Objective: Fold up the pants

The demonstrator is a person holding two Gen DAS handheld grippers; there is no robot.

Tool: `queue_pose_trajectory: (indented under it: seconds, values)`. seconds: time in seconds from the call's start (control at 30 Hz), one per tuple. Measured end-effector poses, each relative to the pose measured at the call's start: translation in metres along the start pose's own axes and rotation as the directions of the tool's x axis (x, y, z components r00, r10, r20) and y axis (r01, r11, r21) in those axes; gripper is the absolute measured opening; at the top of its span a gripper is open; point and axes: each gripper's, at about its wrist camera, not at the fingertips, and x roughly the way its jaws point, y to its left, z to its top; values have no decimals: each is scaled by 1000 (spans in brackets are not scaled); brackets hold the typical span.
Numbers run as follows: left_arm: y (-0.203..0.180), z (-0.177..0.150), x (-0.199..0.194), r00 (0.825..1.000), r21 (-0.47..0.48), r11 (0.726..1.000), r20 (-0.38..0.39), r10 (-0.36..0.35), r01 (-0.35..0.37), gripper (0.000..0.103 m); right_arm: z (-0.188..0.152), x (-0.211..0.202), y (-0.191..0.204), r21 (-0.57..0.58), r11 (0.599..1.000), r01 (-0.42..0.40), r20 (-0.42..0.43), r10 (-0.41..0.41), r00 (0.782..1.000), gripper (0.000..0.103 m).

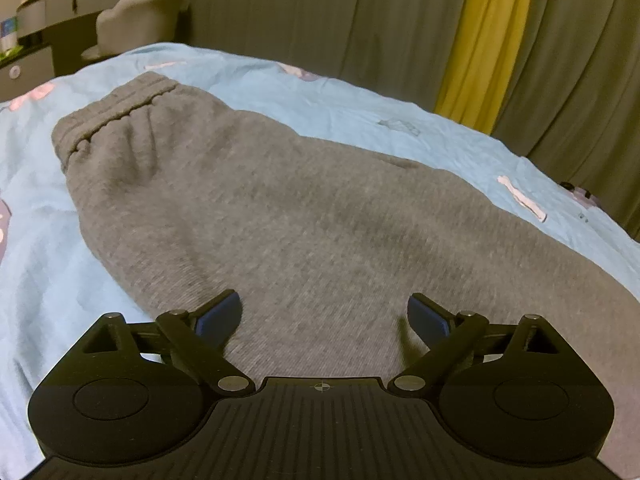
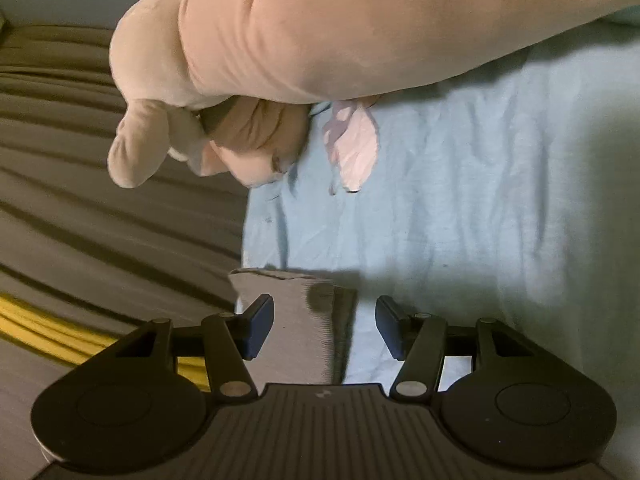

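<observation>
Grey sweatpants [image 1: 280,208] lie flat on a light blue bed sheet [image 1: 360,112], with the elastic waistband [image 1: 116,112] at the far left. My left gripper [image 1: 324,316] hovers just over the near part of the cloth, open, with nothing between its blue pads. In the right wrist view, which is rolled sideways, a grey cuff end of the pants [image 2: 296,320] sits between the fingers of my right gripper [image 2: 325,328]. The jaws stand apart; the cloth lies near the left pad and is clear of the right one.
A big pink plush toy [image 2: 320,32] lies on the sheet [image 2: 480,220] just beyond the right gripper. Grey curtains [image 1: 320,12] with a yellow panel [image 1: 488,40] hang behind the bed. A padded chair [image 1: 136,20] and dresser [image 1: 36,20] stand at far left.
</observation>
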Motion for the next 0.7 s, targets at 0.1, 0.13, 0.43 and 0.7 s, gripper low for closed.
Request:
queue_pose_trajectory:
  seconds: [0.1,0.13,0.43,0.7]
  values:
    - [-3,-1,1,1000,18,1000,-2,8,-8,97,-3,12,10,-69,998,12,-23,-14,1000,57]
    - [-4,-1,2,1000,26,1000,-2,11,-11,97,-5,15,13,-89,996,13,-28,-16,999,57]
    - [-7,-3,3,1000,45,999,-4,17,-17,99,-1,39,28,-106,993,58,-50,-64,997,56]
    - [-8,-3,4,1000,49,999,-4,21,-21,100,-5,49,27,-136,990,44,-63,-53,997,16]
